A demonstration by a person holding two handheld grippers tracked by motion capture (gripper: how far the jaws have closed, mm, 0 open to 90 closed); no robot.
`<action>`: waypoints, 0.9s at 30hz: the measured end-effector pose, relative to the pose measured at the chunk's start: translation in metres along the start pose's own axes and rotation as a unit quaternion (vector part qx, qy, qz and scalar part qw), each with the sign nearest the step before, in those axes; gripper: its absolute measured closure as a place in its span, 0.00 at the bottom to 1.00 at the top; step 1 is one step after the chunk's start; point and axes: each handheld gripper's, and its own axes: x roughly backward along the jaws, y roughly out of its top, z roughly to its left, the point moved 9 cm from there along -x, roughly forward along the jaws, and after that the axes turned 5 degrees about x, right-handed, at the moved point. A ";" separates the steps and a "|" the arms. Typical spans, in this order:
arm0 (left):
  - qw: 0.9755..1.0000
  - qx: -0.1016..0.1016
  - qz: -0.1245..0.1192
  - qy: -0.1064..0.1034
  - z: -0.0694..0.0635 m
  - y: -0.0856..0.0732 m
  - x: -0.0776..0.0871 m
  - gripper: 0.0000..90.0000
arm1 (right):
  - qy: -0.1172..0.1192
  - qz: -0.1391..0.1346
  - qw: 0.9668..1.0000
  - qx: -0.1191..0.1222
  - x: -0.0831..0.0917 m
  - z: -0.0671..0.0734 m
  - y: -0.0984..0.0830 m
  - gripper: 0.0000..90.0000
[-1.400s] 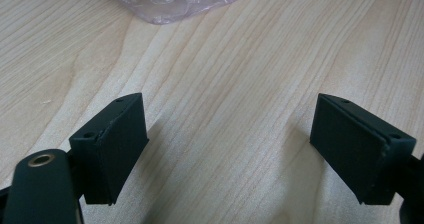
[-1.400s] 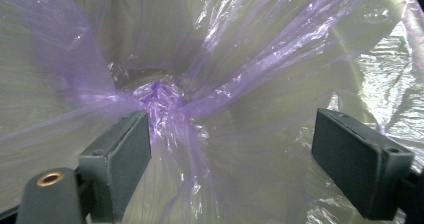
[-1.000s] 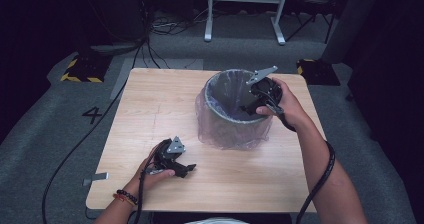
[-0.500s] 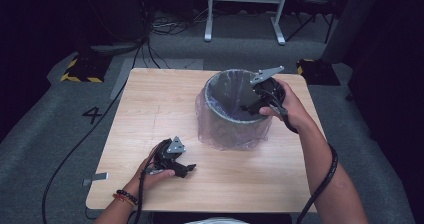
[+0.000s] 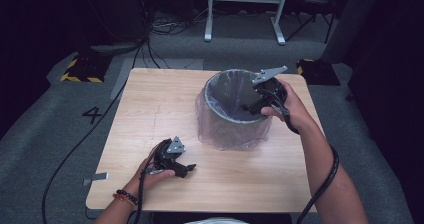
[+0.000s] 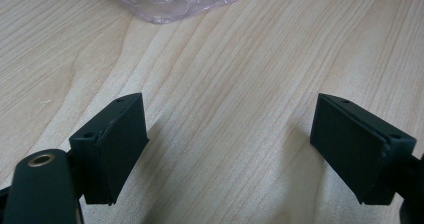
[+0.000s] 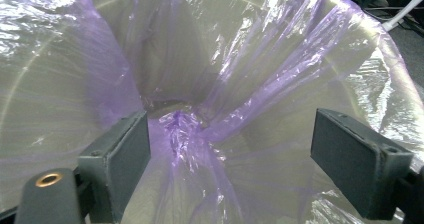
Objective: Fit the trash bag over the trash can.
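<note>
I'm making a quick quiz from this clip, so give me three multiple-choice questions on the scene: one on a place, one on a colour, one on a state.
1. Where is the left gripper?
A. low over the bare table
B. inside the bin
C. on the floor

2. What colour is the bag lining the bin?
A. black
B. pale purple
C. yellow

3. How do the right gripper's jaws stand?
A. pressed shut
B. clamped on the rim
C. apart

Answers: 1 A, wood grain lies between its jaws. 2 B, the film has a purple tint. 3 C, a wide gap shows between them over the bag.
</note>
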 end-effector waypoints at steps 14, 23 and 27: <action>1.000 0.000 0.000 0.000 0.000 0.000 0.000 0.16 | -0.002 -0.035 0.999 -0.010 0.022 -0.003 0.000 0.18; 1.000 0.000 0.000 0.000 0.000 0.000 0.000 0.16 | -0.009 -0.040 0.999 -0.014 0.030 -0.006 -0.004 0.18; 1.000 0.000 0.000 0.000 0.000 0.000 0.000 0.16 | -0.009 -0.040 0.999 -0.013 0.033 -0.006 -0.005 0.18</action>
